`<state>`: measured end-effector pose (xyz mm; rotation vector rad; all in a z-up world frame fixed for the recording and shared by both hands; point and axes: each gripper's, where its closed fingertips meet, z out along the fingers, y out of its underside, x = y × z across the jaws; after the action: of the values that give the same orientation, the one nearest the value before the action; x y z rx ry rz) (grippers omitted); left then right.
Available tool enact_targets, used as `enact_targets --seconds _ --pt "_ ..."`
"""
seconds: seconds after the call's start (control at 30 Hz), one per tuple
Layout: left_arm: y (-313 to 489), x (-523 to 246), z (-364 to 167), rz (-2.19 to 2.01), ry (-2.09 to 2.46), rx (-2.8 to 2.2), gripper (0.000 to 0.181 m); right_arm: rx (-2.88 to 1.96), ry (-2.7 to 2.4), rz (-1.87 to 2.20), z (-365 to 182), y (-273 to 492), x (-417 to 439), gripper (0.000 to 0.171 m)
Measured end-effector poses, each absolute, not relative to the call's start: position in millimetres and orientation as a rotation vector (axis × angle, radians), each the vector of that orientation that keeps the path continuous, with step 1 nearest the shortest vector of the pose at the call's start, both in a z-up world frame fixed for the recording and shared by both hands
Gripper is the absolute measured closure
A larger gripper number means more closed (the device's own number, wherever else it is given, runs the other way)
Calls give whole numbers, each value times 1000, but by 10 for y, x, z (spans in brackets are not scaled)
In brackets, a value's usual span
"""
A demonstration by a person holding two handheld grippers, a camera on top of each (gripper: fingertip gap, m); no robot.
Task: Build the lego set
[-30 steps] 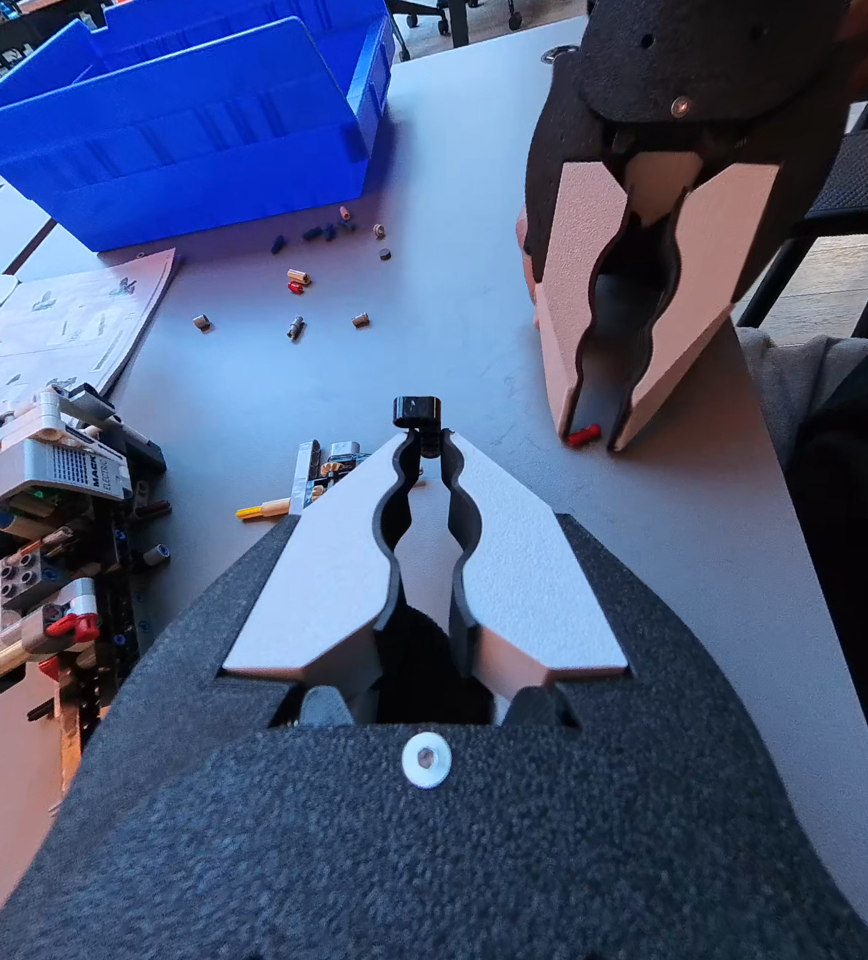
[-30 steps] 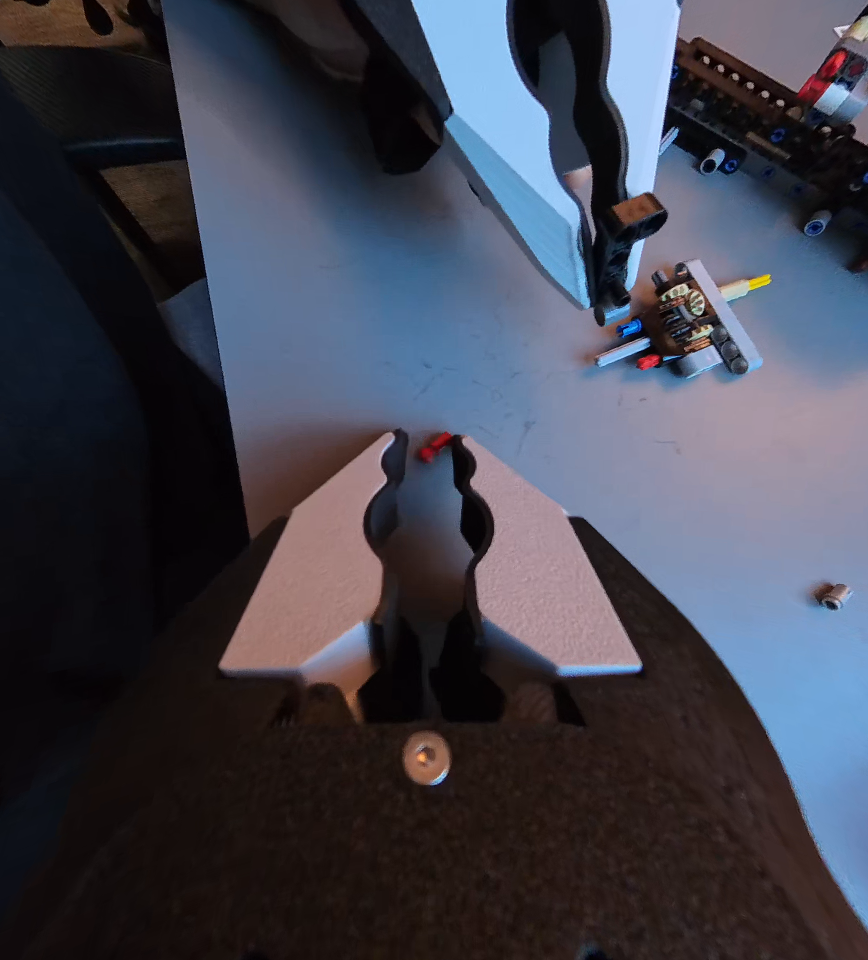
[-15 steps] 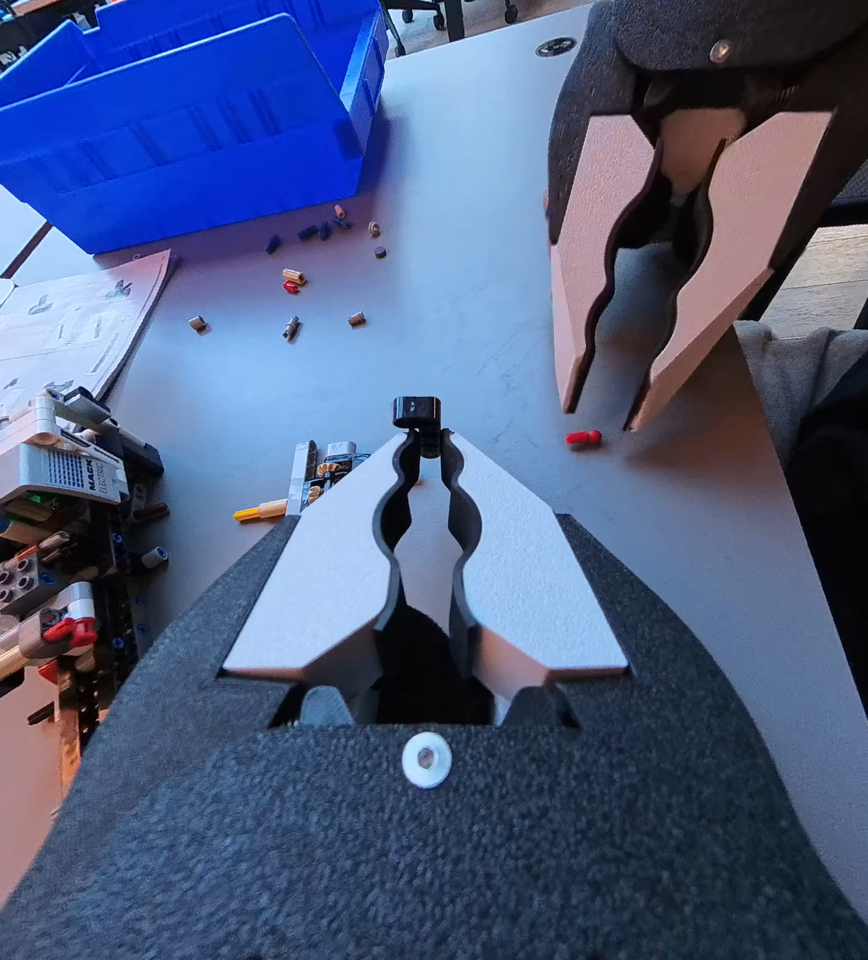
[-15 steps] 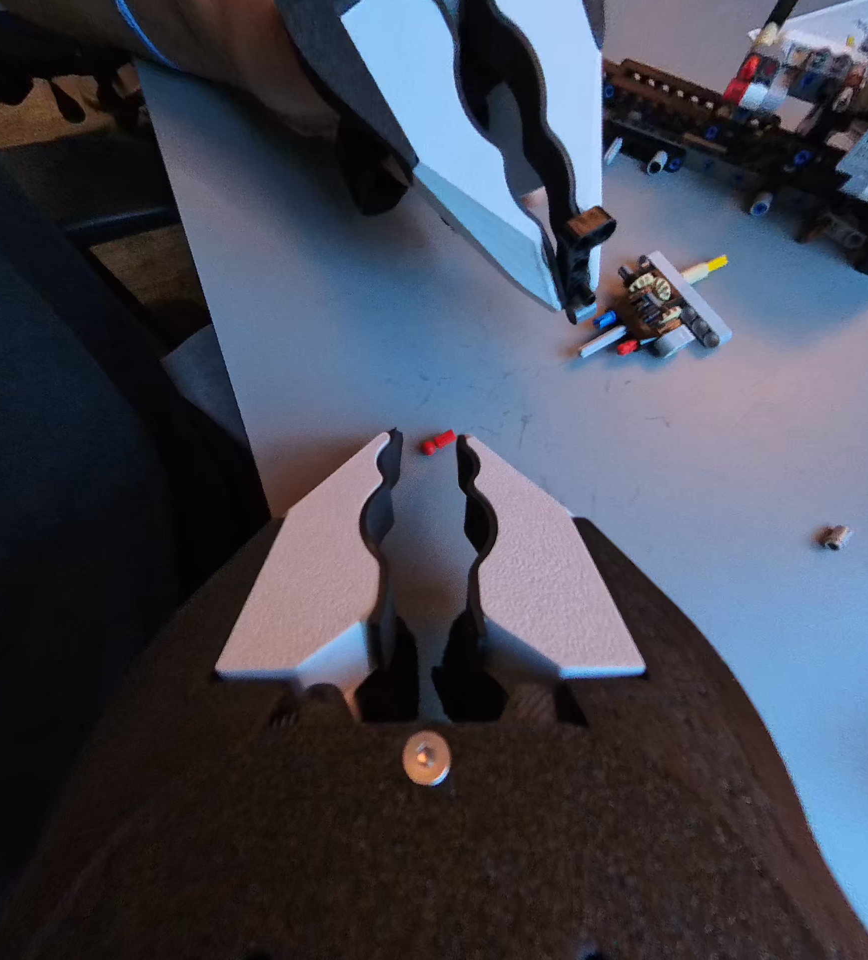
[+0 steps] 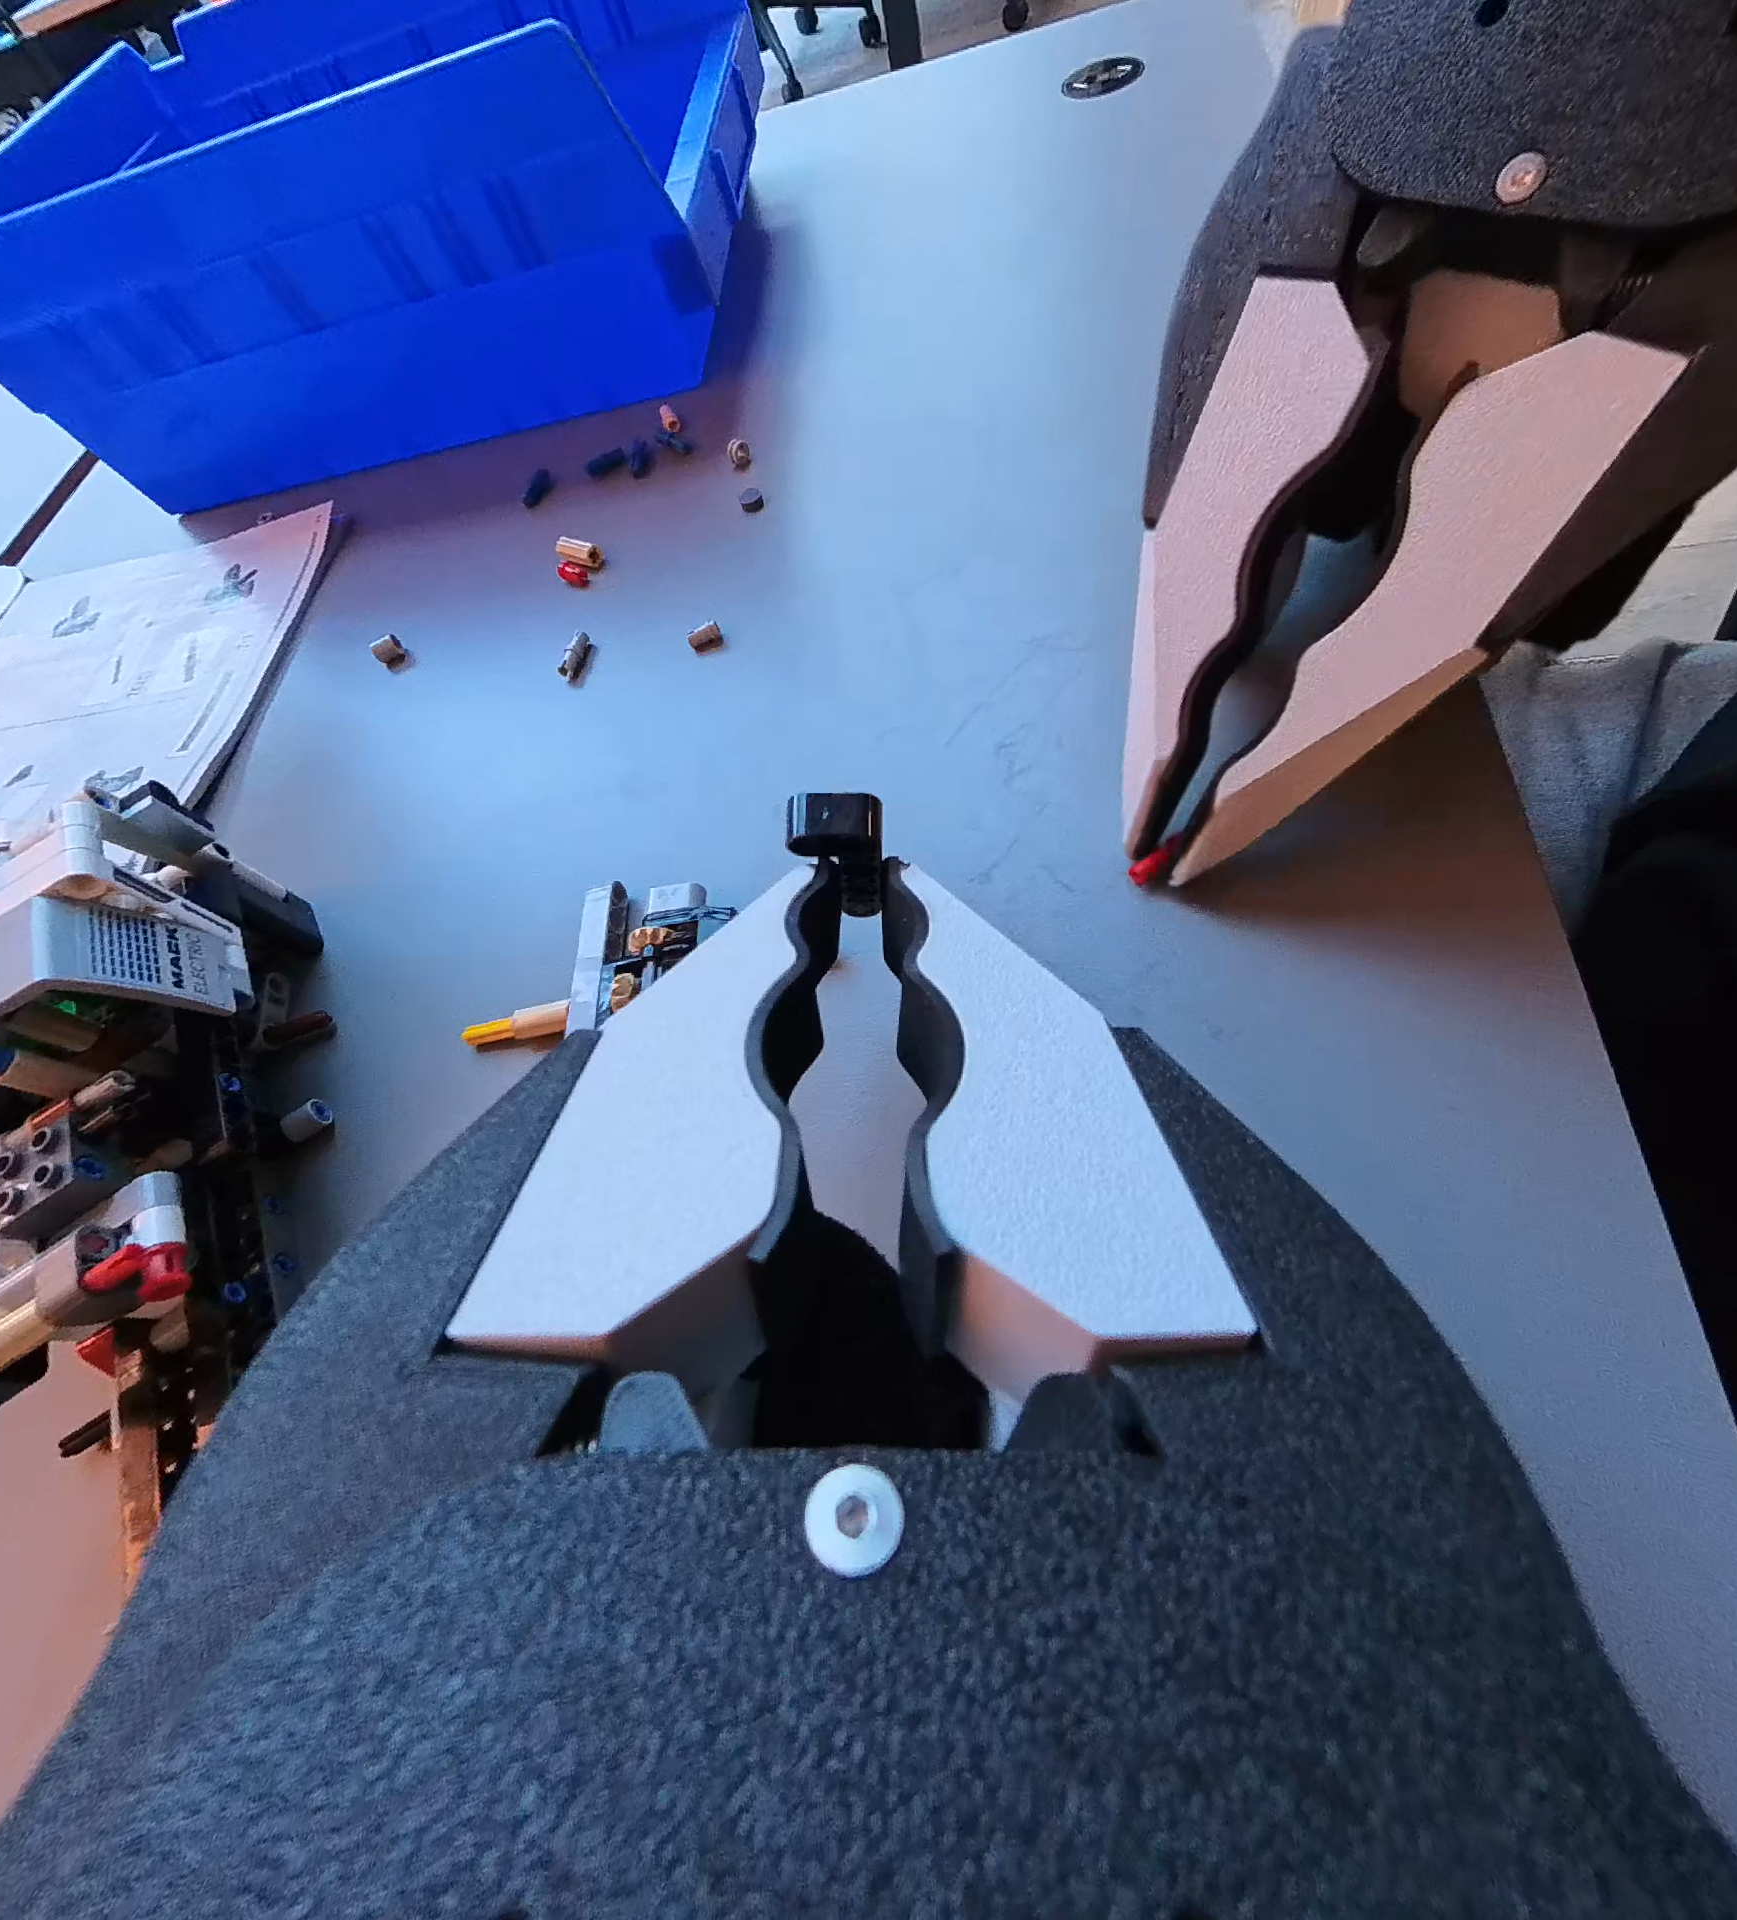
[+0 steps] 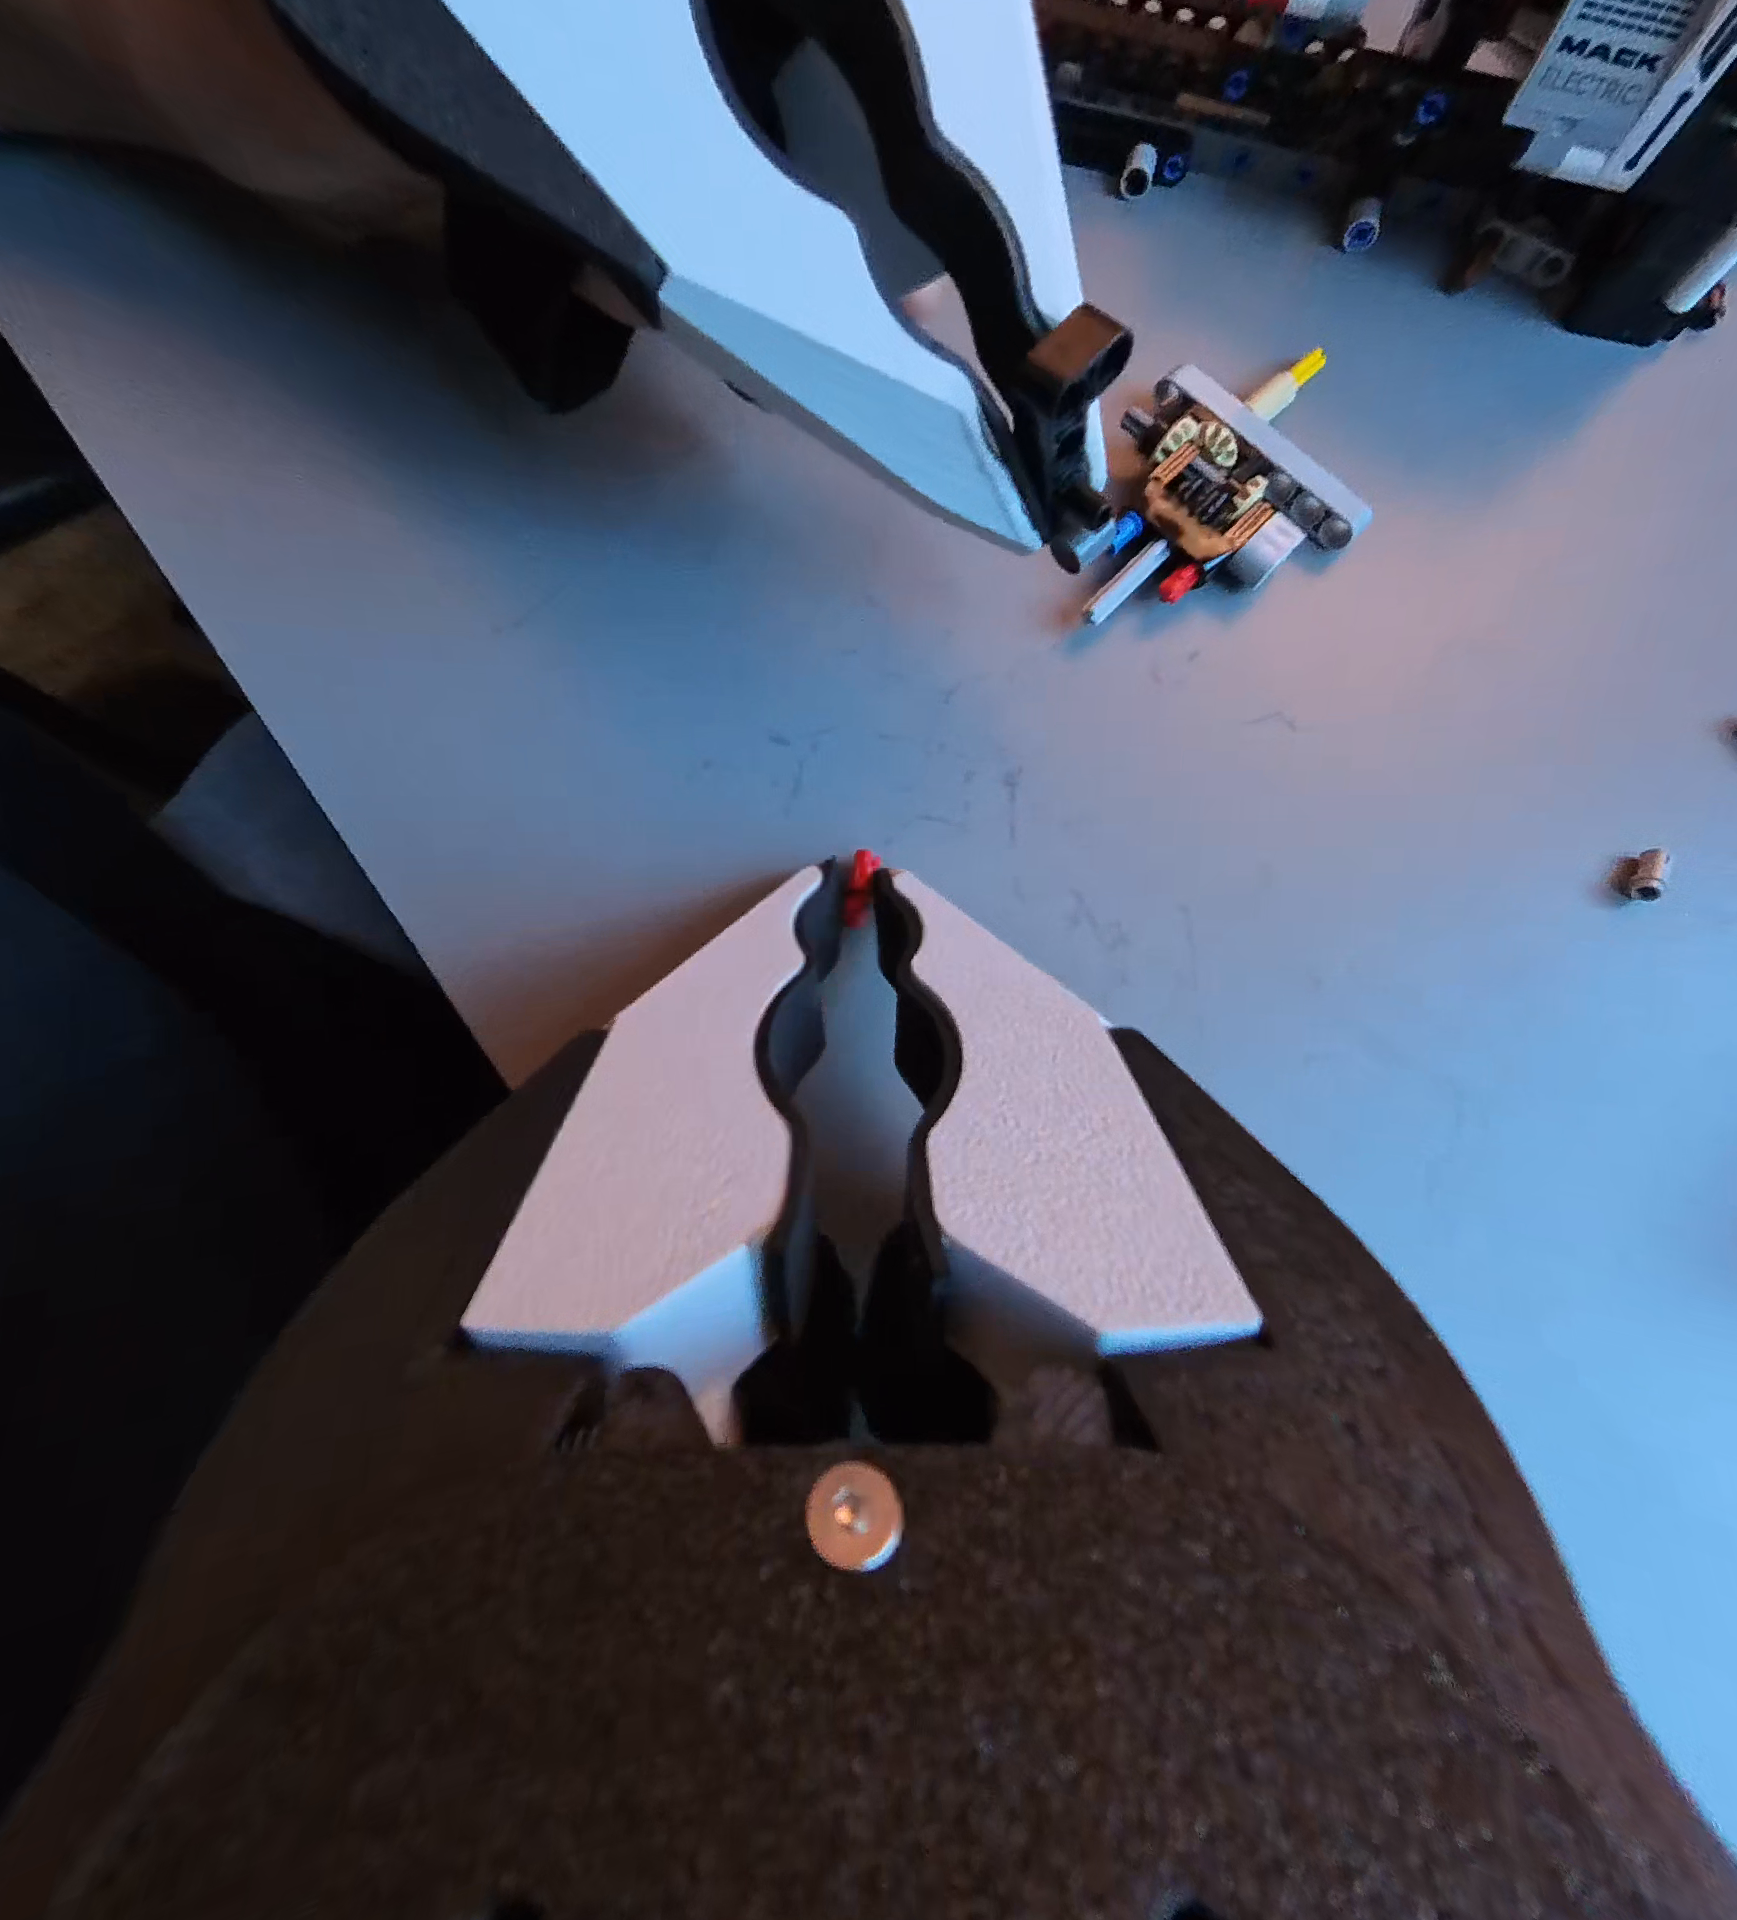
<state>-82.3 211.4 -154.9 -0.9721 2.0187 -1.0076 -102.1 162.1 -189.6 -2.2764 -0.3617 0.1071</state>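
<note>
My left gripper is shut on a black lego beam and holds it upright just above the grey table; it also shows in the right wrist view. My right gripper is shut on a small red pin at the table near its right edge; in the left wrist view the red pin sits between its tips. A small grey gear sub-assembly with a yellow axle lies beside the black beam. The partly built lego truck stands at the left.
A blue bin stands at the back left, with an instruction booklet in front of it. Several loose small pins and bushes lie scattered mid-table. Two bushes lie to the right in the right wrist view. A person's dark sleeve is beyond the right edge. There is about 7 cm between the tips of the two grippers. The partly built lego truck is about 15 cm from my left fingertips.
The right gripper was open above the red pin lying on the table; it has come down and shut on the pin. The left gripper has held still with the black beam.
</note>
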Motion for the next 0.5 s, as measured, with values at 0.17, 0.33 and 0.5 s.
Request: enact_targets --seconds 0.17,0.33,0.5 --pt "2126 -821 -1516 -1031 1999 -982 176 -2248 -382 45 -1895 1625 -1019 166" --pt "2098 -831 -1506 -1045 2001 -974 176 -2243 -336 29 -1884 1651 -1000 167" --pt "2051 -841 -1529 -1014 2018 -936 176 -2259 -337 74 -1893 1634 -1038 165"
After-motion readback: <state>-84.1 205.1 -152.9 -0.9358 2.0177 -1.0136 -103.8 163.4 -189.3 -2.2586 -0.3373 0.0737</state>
